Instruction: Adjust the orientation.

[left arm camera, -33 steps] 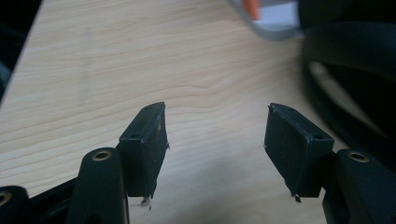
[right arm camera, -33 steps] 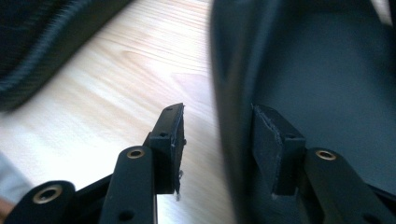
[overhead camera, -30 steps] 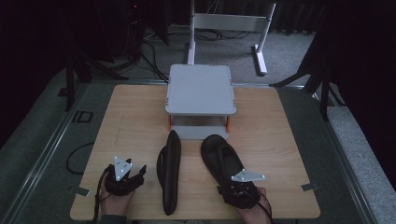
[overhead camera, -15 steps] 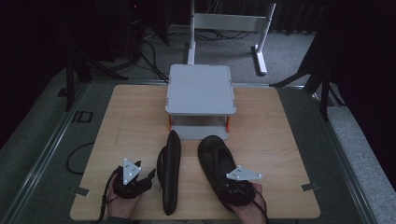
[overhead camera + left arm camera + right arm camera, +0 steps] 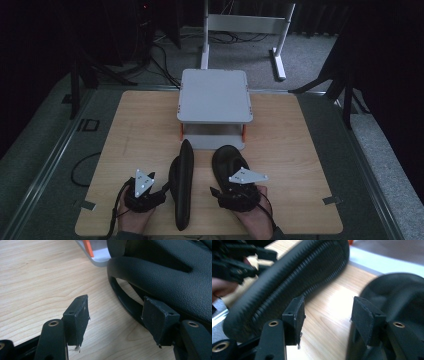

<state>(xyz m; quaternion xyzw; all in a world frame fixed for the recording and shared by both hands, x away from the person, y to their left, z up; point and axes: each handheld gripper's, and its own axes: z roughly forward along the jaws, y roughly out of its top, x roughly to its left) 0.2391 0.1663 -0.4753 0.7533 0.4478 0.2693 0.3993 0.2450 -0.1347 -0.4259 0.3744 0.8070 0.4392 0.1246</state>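
Flanking two black shoes (image 5: 200, 182), two open tongs (image 5: 159, 192).

Two shoes side by side: left shoe (image 5: 181, 187), right shoe (image 5: 227, 161), rack (image 5: 214, 96) just behind.

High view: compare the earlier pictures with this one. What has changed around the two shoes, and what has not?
The right gripper has drawn back from the upright shoe; its jaws have just been opening, with bare table between them. The left gripper beside the shoe on its side, both shoes and the grey stand kept their places.
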